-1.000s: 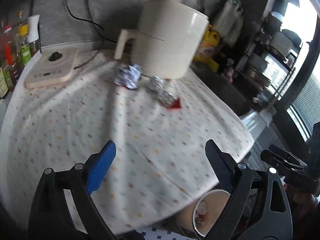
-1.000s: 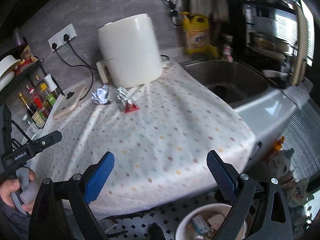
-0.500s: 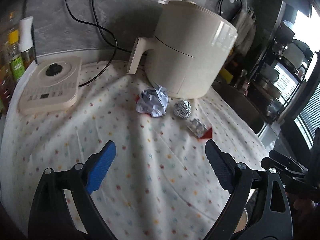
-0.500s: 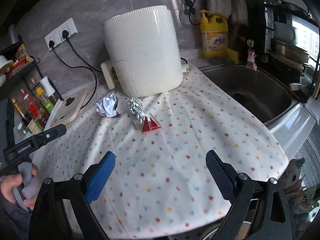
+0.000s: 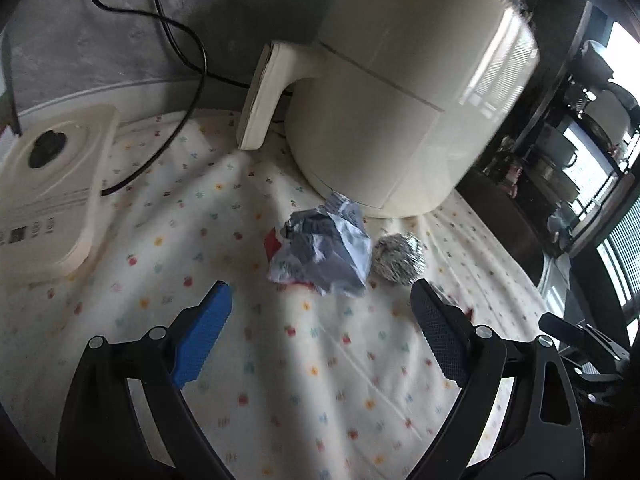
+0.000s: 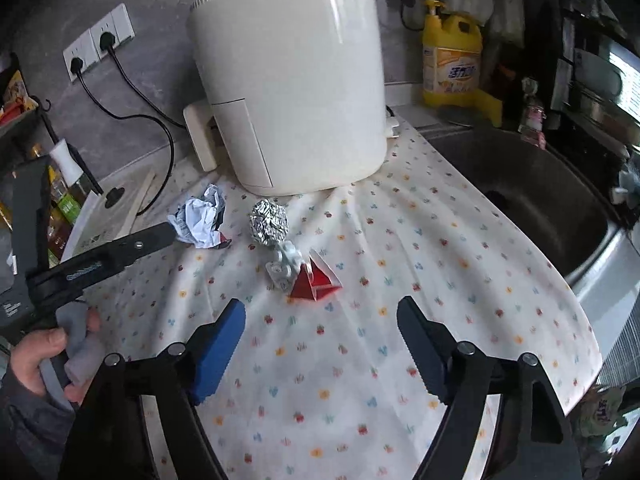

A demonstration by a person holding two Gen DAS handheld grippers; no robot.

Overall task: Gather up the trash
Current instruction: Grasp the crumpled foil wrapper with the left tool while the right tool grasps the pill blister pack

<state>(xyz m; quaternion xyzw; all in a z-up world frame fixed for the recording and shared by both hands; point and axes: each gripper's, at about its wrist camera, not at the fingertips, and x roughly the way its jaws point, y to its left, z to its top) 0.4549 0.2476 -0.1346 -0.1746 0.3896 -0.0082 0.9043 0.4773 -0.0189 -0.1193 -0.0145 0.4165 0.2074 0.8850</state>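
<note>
A crumpled grey-white paper wrapper [image 5: 324, 248] lies on the dotted cloth in front of the air fryer, with a foil ball [image 5: 400, 258] just right of it. My left gripper [image 5: 320, 312] is open and empty, its jaws standing wide just short of the wrapper. In the right wrist view the wrapper [image 6: 202, 222], the foil ball [image 6: 269, 223], a crumpled clear blister pack [image 6: 285, 265] and a red folded carton piece [image 6: 314, 280] lie in a row. My right gripper [image 6: 320, 332] is open and empty, just short of the red piece.
A cream air fryer [image 6: 288, 80] stands behind the trash. A white appliance base [image 5: 44, 188] with a black cord lies at left. A steel sink [image 6: 532, 196] is at right, a yellow detergent bottle [image 6: 452, 60] behind it. Sauce bottles [image 6: 64, 196] stand far left.
Both grippers have moved forward over the cloth toward the trash, which now looms larger. The bin on the floor has dropped out of view. Both stay open.
</note>
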